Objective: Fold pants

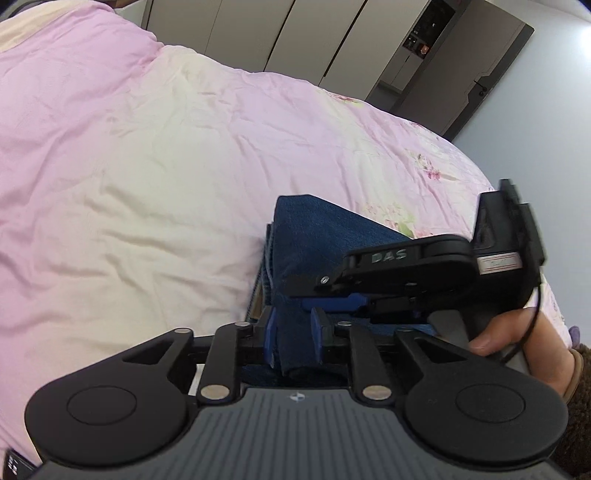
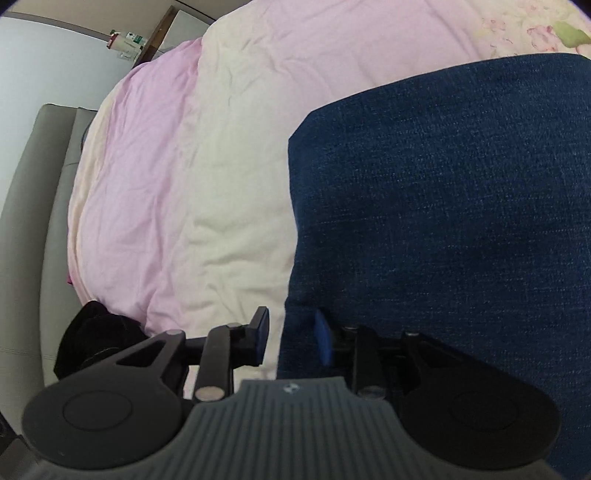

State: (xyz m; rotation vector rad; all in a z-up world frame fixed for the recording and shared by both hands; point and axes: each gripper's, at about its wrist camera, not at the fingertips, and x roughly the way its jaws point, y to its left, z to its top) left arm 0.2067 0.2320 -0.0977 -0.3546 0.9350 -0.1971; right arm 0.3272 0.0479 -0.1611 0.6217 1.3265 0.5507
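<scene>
The dark blue denim pants (image 1: 314, 229) lie folded on a pink and cream quilt (image 1: 147, 155). My left gripper (image 1: 293, 341) is shut on a thick fold of the denim at its near edge. My right gripper (image 1: 332, 288) comes in from the right just beyond it, with its blue fingers on the same fold. In the right wrist view the pants (image 2: 461, 184) fill the right half. The right gripper (image 2: 291, 339) has its blue pads apart, with the denim edge between them and the left pad (image 2: 261, 334) clear of the cloth.
The quilt (image 2: 184, 166) covers a wide bed. Pale wardrobe doors (image 1: 295, 33) and a dark door (image 1: 480, 74) stand beyond the bed. A grey padded headboard (image 2: 37, 221) and a black cloth (image 2: 92, 339) sit at the left of the right wrist view.
</scene>
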